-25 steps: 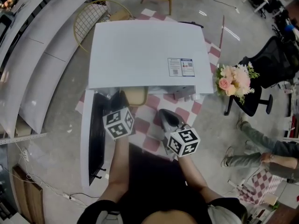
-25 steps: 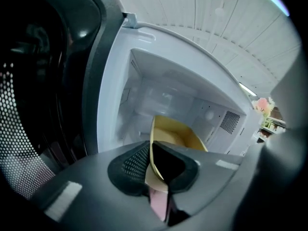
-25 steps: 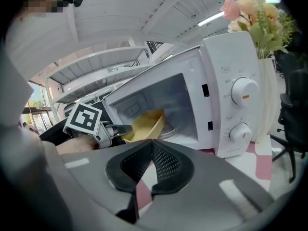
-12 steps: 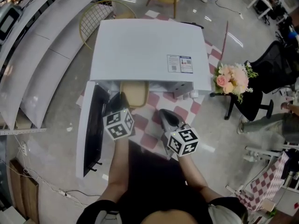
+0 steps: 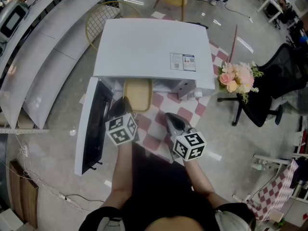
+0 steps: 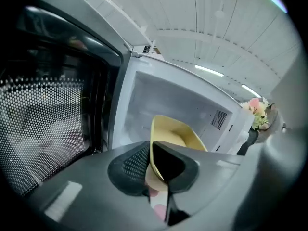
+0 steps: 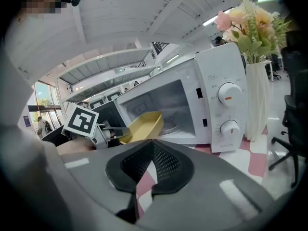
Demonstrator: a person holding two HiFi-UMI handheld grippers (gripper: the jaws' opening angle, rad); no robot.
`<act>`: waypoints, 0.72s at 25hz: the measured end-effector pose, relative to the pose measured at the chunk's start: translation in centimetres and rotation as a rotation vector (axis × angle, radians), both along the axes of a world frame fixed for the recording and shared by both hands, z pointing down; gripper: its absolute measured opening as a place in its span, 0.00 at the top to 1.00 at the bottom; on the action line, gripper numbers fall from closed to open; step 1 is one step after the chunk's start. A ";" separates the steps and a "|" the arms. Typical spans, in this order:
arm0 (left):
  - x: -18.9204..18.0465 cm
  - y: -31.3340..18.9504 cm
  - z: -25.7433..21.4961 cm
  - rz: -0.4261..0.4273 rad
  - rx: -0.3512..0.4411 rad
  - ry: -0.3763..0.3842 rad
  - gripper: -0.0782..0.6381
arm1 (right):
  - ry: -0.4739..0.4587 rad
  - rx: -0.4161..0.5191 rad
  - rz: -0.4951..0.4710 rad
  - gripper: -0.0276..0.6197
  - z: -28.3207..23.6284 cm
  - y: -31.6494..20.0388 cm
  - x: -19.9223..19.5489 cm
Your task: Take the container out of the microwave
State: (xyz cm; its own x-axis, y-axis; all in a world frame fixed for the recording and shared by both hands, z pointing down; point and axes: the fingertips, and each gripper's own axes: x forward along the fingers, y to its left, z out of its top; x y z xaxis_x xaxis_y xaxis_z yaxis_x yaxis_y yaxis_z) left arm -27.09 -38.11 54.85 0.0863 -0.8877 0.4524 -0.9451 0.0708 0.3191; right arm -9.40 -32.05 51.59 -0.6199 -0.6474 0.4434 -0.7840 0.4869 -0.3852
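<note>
A yellow container (image 5: 137, 94) sticks halfway out of the white microwave (image 5: 154, 47), whose door (image 5: 90, 124) is swung open to the left. My left gripper (image 5: 126, 104) is shut on the container's near rim. In the left gripper view the yellow wall (image 6: 175, 134) is pinched between the dark pads of the left gripper (image 6: 153, 153), with the empty cavity behind it. My right gripper (image 5: 172, 121) hovers to the right over the checkered cloth, apart from the container. In the right gripper view the right gripper (image 7: 153, 146) is shut on nothing, and the container (image 7: 144, 125) shows at the microwave's (image 7: 211, 100) mouth.
A vase of pink flowers (image 5: 236, 81) stands right of the microwave, close to its control knobs (image 7: 228, 94). The red-and-white checkered cloth (image 5: 161, 121) covers the table in front. A black office chair (image 5: 272, 88) is on the right, a wire basket (image 5: 102, 17) behind.
The left gripper has drawn the yellow container further out of the microwave toward me. The right gripper has drifted back slightly alongside it.
</note>
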 end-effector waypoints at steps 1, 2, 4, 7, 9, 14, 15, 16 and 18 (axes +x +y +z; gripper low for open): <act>0.0 0.3 -0.1 -0.003 0.001 0.000 0.85 | -0.001 0.001 -0.001 0.96 0.0 0.2 0.1; 0.1 0.5 -0.1 -0.007 0.003 0.000 0.85 | -0.003 0.002 -0.003 0.95 -0.1 0.3 0.2; 0.2 1.0 -0.3 -0.015 0.005 -0.001 0.85 | -0.005 0.004 -0.009 0.96 -0.1 0.7 0.5; 0.5 1.8 -0.3 -0.026 0.008 0.001 0.85 | -0.007 0.006 -0.018 0.95 0.0 1.2 0.9; 0.8 2.4 -0.3 -0.031 0.009 0.002 0.85 | -0.008 0.008 -0.023 0.96 0.0 1.6 1.3; 1.5 3.9 -0.4 -0.034 0.008 0.010 0.85 | -0.008 0.014 -0.032 0.95 -0.1 2.5 2.1; 1.6 4.1 -0.4 -0.034 0.008 0.010 0.85 | -0.009 0.015 -0.034 0.96 -0.1 2.6 2.3; 1.7 4.4 -0.5 -0.035 0.008 0.010 0.85 | -0.009 0.015 -0.036 0.95 -0.1 2.8 2.5; 1.8 5.0 -0.5 -0.041 0.007 0.007 0.85 | -0.010 0.016 -0.040 0.95 0.0 3.0 2.8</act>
